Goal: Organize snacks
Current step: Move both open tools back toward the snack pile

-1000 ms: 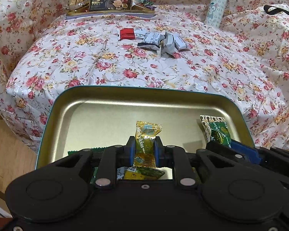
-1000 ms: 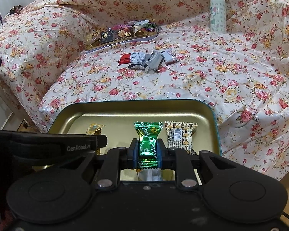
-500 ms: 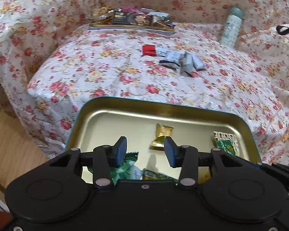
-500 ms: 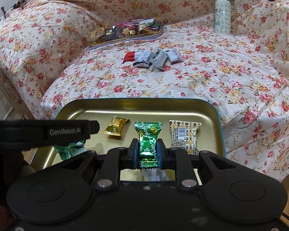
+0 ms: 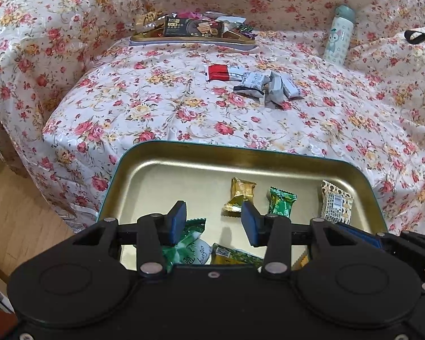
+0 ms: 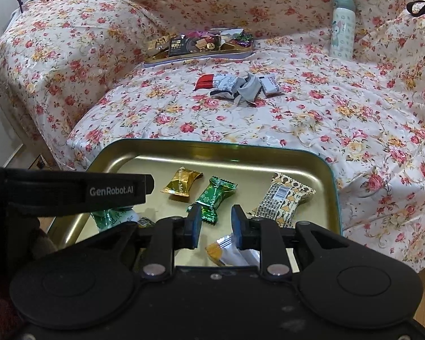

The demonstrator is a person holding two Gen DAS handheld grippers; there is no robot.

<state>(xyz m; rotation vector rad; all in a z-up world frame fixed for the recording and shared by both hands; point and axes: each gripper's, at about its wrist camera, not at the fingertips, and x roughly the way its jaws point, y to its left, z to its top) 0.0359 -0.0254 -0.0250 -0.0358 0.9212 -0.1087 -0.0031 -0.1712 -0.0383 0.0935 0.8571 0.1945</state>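
I use the gold tray (image 5: 133,170) as my landmark. My left gripper (image 5: 214,221) hangs over its near edge with the jaws parted and nothing between them. The gold candy (image 5: 240,195) lies on the tray floor just beyond that gap, apart from both pads. My right gripper (image 6: 214,223) has just been opening; its jaws stand narrowly apart and the green candy (image 6: 214,198) lies loose on the tray, tilted, its near end by the left pad. A patterned snack bar (image 6: 283,198) lies right of it. Beyond the tray's far rim, 1 cluster of grey-wrapped snacks (image 5: 257,83) lies on the floral cloth (image 5: 155,107).
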